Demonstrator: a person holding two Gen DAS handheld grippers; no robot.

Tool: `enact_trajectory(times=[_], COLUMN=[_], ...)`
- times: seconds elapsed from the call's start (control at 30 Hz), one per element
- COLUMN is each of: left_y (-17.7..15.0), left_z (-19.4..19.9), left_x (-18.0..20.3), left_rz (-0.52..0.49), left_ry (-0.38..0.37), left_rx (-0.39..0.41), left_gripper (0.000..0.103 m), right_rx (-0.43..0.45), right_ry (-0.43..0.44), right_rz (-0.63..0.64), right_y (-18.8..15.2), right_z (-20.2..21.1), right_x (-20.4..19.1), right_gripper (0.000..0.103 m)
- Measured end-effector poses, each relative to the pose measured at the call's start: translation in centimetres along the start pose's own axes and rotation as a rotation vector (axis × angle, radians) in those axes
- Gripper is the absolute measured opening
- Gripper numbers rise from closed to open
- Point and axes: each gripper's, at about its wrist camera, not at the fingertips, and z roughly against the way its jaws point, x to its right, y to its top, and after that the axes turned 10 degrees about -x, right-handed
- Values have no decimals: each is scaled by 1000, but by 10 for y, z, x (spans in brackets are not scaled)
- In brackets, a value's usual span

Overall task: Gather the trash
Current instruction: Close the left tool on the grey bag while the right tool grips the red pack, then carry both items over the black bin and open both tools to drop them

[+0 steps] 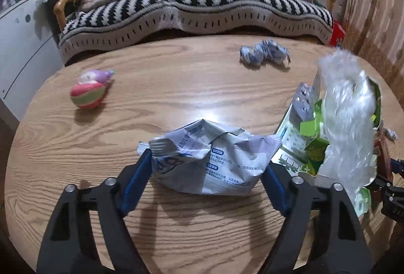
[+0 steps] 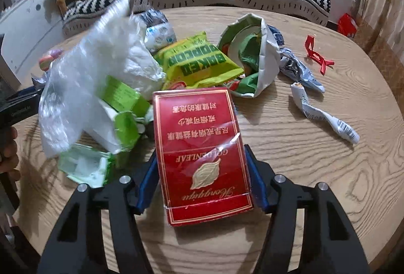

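Two tools grip — crinkled foil wrapper (image 1: 212, 160), glossy red box (image 2: 202, 147).

Wood-grain table (image 1: 101, 147), smooth, slightly glossy. Crinkled white plastic wrapper (image 1: 209, 160). Glossy red film-wrapped carton (image 2: 202, 147). Clear crumpled plastic bag (image 2: 83, 77). Woven striped cloth (image 1: 202, 8).

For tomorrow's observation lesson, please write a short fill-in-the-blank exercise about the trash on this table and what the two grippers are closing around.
1. The right gripper has its fingers on either side of a ____ cigarette box.
2. The left gripper brackets a crumpled white wrapper printed in ____ text.
3. The yellow-green snack bag reads "BAKED ____".
4. All the trash lies on a round ____ table.

Missing words: red; blue; POPCORN; wooden
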Motion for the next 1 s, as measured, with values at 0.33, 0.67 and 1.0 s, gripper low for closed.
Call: enact_trajectory(times=[0.33, 0.67, 1.0], left_y=[-13, -18, -39], left_z=[32, 32, 108], left_x=[-31, -42, 19], left_rz=[96, 103, 81], left_ry=[-25, -3, -96], left_rx=[50, 37, 162], left_gripper=[55, 53, 53], right_rx=[81, 85, 207], right_ry=[72, 57, 110], right_rz=[-104, -105, -272], right_y=[-12, -8, -51], right_z=[27, 26, 98], right_x=[21, 12, 66], right_gripper=[60, 60, 60])
